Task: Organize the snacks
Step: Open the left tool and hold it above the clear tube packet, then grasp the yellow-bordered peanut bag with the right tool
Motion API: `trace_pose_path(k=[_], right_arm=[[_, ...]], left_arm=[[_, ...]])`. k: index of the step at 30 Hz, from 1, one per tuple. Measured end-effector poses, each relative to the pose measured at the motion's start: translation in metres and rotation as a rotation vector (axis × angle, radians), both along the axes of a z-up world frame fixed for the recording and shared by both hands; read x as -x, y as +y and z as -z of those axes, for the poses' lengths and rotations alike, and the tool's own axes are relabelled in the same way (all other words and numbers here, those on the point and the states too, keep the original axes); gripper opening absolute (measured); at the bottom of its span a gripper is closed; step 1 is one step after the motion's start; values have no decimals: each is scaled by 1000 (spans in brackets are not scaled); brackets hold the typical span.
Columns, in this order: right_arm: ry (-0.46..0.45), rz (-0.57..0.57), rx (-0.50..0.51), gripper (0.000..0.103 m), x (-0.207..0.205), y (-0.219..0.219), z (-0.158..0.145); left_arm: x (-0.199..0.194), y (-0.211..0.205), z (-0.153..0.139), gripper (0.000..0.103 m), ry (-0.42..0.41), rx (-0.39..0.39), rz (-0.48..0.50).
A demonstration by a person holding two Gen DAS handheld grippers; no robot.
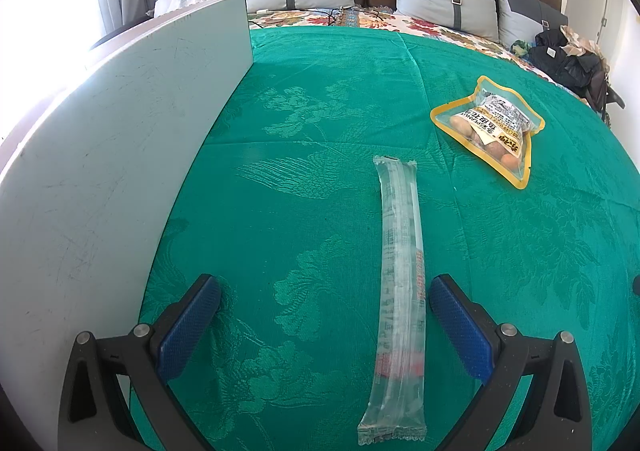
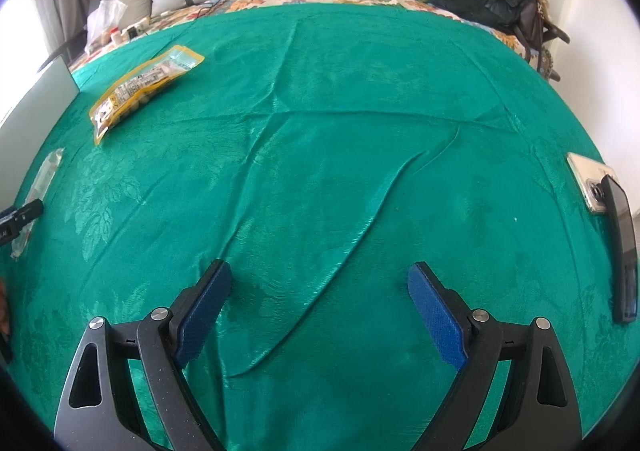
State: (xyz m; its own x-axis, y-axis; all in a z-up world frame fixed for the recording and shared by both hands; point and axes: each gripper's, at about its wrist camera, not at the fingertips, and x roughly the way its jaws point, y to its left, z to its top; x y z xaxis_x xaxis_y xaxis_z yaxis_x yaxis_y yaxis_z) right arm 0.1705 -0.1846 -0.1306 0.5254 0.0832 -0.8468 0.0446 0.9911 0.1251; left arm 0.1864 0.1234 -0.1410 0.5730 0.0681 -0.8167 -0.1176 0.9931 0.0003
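Left gripper (image 1: 324, 293): blue-padded jaws stood spread wide, released, with nothing between the pads, low over the green patterned bedspread (image 1: 320, 131)
Long clear plastic snack sleeve (image 1: 400, 271): lay flat on the bedspread, running lengthwise away from the left gripper, inside its open span and just beside the right-hand pad; whether it touched that pad could not be told
Yellow-edged clear peanut pouch (image 1: 490, 127): lay flat ahead and to the right of the left gripper, well apart from the sleeve
White flat board (image 1: 100, 171): lay to the left of the left gripper, its edge beside the bedspread
Right gripper (image 2: 320, 289): blue pads also spread apart, holding nothing, above a long crease in the cloth
Seen from the right gripper: the peanut pouch (image 2: 140, 87) lay far ahead to the left; the sleeve (image 2: 36, 195) sat at the far left edge
Gold-backed phone (image 2: 592, 183): to the right of the right gripper, beside a black slim bar-shaped device (image 2: 622, 251), probably a remote
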Motion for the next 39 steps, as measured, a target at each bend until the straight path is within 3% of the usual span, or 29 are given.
trace_pose_path(k=[2, 7, 10, 14, 17, 20, 22, 25, 29, 30, 31, 32, 39], right_arm=[[5, -19, -101, 92, -23, 21, -15], [75, -107, -175, 92, -107, 105, -38], [163, 8, -191, 92, -151, 130, -28], [210, 195, -226, 92, -186, 139, -14], [224, 251, -211, 92, -201, 149, -10], [226, 218, -140, 92, -210, 161, -7], [258, 153, -58, 92, -213, 171, 1], [218, 25, 87, 93, -208, 184, 2], [159, -34, 108, 88, -195, 170, 0], [145, -40, 100, 83, -191, 164, -1], [124, -42, 111, 70, -186, 160, -3], [116, -47, 121, 67, -182, 157, -3], [78, -94, 94, 65, -153, 132, 2]], left_arm=[[0, 0, 0, 103, 0, 0, 0], [0, 0, 0, 103, 0, 0, -1], [0, 0, 0, 103, 0, 0, 0], [0, 0, 0, 103, 0, 1, -1], [-1, 0, 0, 103, 0, 0, -1], [-1, 0, 0, 103, 0, 0, -1], [-1, 0, 0, 103, 0, 0, -1], [-1, 0, 0, 103, 0, 0, -1], [-1, 0, 0, 103, 0, 1, -1], [-1, 0, 0, 103, 0, 1, -1], [-1, 0, 0, 103, 0, 1, -1], [-1, 0, 0, 103, 0, 0, -1], [-1, 1, 0, 103, 0, 1, -1]])
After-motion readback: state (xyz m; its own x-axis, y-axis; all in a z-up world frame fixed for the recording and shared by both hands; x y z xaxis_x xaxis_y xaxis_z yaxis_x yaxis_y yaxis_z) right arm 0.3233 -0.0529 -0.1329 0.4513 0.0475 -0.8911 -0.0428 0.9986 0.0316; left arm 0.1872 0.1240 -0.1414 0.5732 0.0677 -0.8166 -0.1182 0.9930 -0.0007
